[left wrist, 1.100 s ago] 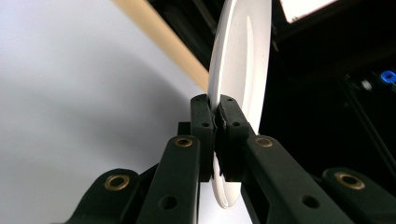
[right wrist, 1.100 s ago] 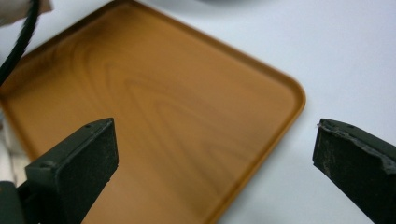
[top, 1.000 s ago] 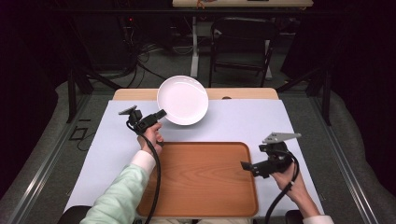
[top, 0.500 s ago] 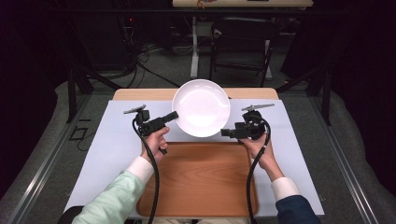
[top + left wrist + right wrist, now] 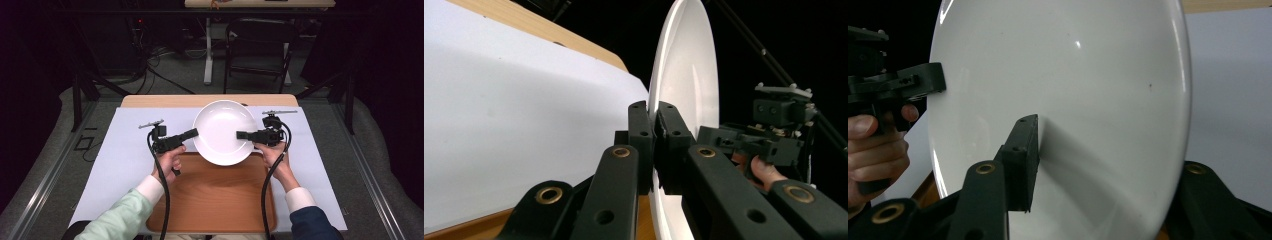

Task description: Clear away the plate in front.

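Both hands had drawn the plate [image 5: 223,131] nearer since half a second before; it hung level between them, over the far edge of the tray [image 5: 212,197]; the left gripper [image 5: 192,134] and right gripper [image 5: 241,135] each pinched an opposite rim.
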